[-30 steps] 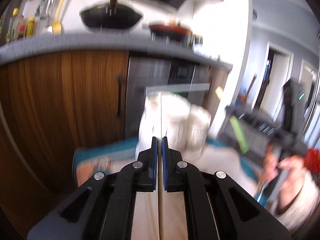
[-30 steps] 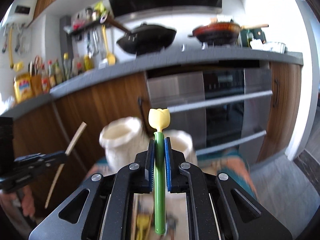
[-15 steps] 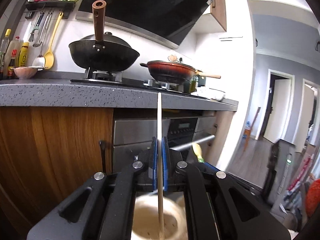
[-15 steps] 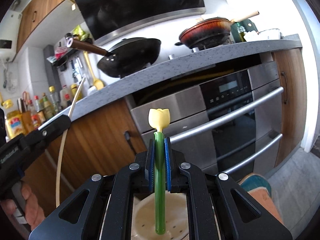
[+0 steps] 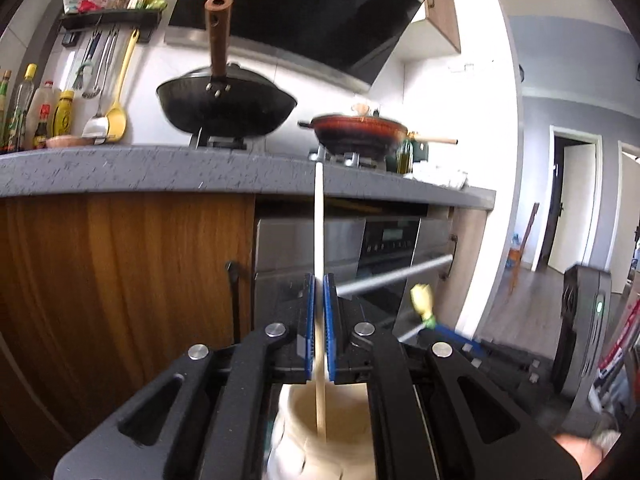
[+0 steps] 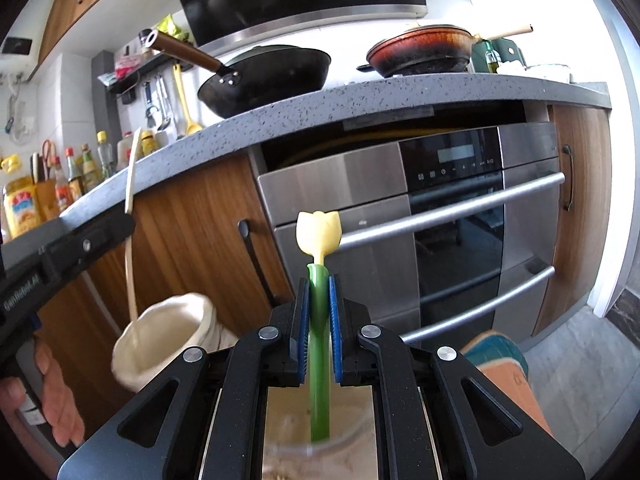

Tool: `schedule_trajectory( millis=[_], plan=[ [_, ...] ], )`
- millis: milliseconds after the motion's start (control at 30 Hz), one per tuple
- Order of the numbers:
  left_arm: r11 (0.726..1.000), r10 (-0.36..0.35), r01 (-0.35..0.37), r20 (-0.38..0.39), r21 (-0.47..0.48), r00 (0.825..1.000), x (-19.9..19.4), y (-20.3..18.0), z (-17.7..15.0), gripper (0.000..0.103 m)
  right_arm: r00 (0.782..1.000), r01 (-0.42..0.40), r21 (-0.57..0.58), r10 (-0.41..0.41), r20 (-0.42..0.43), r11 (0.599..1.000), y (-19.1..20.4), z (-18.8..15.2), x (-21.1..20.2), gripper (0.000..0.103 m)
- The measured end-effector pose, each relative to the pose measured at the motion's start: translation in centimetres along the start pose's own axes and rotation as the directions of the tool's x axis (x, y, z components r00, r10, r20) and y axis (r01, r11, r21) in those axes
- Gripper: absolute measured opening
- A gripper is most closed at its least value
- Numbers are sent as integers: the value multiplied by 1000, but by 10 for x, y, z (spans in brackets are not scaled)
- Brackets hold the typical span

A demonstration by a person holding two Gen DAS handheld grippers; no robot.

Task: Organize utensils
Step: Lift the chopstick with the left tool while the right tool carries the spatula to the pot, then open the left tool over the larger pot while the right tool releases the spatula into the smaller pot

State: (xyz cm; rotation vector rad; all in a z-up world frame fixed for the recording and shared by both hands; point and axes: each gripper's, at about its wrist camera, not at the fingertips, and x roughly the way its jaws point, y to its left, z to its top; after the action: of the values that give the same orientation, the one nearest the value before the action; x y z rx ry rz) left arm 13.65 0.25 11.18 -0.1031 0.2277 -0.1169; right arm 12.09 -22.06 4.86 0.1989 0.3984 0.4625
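Two grippers each carry one utensil, both poised over cream ceramic holders that stand below them. The left gripper [image 5: 319,332] is clenched on a thin wooden chopstick [image 5: 319,216], which runs upright between the blue pads, its lower end already inside the mouth of the cream holder [image 5: 320,432]. The right gripper [image 6: 319,332] is clamped on a green-stemmed utensil with a yellow tulip top [image 6: 319,232]; its lower end hangs over a second, blurred pale holder [image 6: 316,440] directly beneath, and I cannot tell whether the tip is inside the rim.

One risk, as I judge it, lies with the chopstick: it is long and light, so if the jaws part while the tip is off the bottom, it may tip against the rim and swing out, or nudge the holder. The tulip utensil looks top-heavy; released too high or off-centre, it could strike the rim and fall outside. The two holders stand near each other, so either gripper drifting sideways might knock the other's utensil or tip a holder over
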Motion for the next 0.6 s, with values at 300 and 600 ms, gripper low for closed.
schedule_trajectory(
  millis=[300,600],
  plan=[
    [1000,4,-3,-103,12,995,-22,8,-34,4,999,-3,-2,3,-54,1000,0,-18,-23,11],
    [1000,6,-5,-105,12,994,-20,12,-35,19,997,12,-18,-13,-70,1000,3,-21,-19,21]
  ],
)
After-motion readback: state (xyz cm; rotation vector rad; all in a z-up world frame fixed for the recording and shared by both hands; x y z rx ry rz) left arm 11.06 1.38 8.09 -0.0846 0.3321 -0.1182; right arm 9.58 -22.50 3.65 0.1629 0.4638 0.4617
